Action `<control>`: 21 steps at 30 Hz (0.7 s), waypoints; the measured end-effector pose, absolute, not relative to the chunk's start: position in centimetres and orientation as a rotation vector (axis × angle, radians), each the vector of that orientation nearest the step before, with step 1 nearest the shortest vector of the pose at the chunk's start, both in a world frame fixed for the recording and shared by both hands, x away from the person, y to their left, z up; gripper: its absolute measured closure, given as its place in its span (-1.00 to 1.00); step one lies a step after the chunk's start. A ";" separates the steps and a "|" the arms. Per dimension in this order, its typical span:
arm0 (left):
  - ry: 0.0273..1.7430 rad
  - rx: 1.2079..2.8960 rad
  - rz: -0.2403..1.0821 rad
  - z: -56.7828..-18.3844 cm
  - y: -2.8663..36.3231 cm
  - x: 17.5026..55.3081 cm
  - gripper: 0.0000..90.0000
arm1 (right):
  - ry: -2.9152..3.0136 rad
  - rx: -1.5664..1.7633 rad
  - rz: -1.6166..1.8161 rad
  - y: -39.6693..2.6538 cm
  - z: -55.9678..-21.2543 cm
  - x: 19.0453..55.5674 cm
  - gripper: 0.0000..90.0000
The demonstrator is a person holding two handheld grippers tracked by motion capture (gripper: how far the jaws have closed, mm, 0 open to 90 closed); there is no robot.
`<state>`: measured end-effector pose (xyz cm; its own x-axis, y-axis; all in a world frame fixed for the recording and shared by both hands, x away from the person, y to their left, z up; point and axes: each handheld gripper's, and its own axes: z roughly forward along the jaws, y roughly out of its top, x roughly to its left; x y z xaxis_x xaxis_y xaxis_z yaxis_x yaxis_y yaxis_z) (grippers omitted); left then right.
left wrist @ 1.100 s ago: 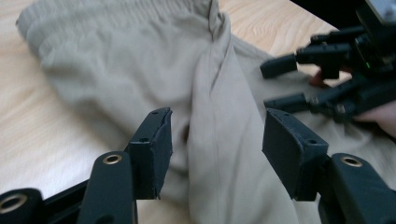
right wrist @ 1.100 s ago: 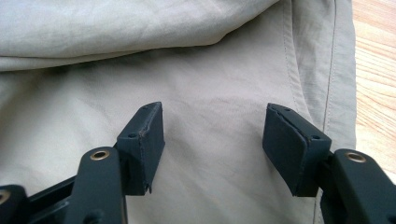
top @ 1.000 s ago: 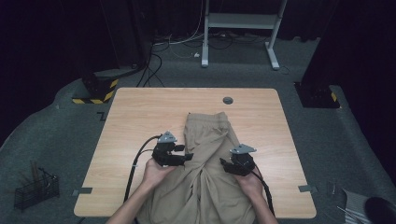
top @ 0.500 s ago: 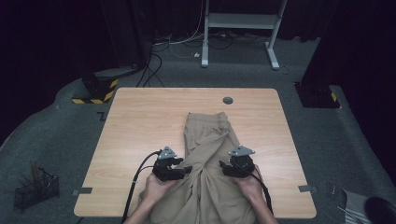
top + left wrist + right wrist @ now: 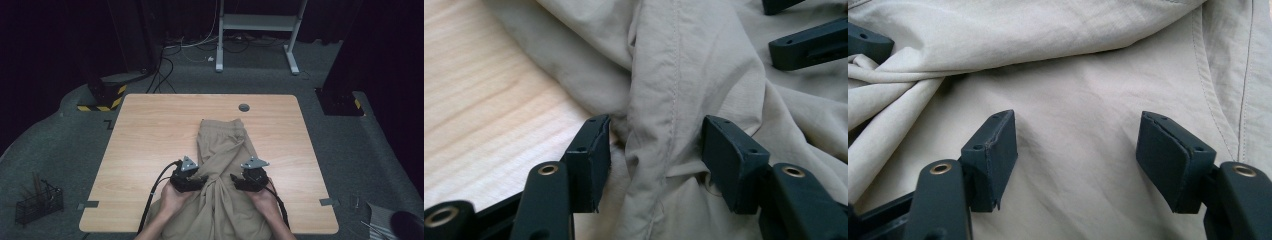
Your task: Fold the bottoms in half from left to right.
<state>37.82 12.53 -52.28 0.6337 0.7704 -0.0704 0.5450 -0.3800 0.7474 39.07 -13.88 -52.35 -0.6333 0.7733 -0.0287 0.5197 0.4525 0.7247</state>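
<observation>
The khaki trousers (image 5: 222, 165) run six to twelve down the worktop (image 5: 150, 130). My left tongs (image 5: 654, 145) straddle a raised seam fold, pads parted, not pinching. My right tongs (image 5: 1075, 150) hover wide over flat cloth at three o'clock.
</observation>
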 end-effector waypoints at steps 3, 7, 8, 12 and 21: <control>1.038 2.073 0.414 -52.4 13.0 38.4 0.00 | 2.348 1.103 0.988 -13.5 -52.4 39.7 -0.28; 1.067 2.074 0.429 -52.4 13.6 39.6 0.00 | 2.339 1.116 0.984 -12.7 -52.4 40.8 -0.28; 1.072 2.075 0.434 -52.3 13.7 40.0 0.00 | 2.336 1.117 0.984 -12.5 -52.4 41.1 -0.28; 1.101 2.072 0.448 -52.3 14.7 41.9 -0.01 | 2.322 1.132 0.979 -11.5 -52.4 42.5 -0.28; 1.182 2.055 0.472 -52.1 15.9 45.9 -0.02 | 2.295 1.171 0.966 -9.8 -52.4 46.0 -0.27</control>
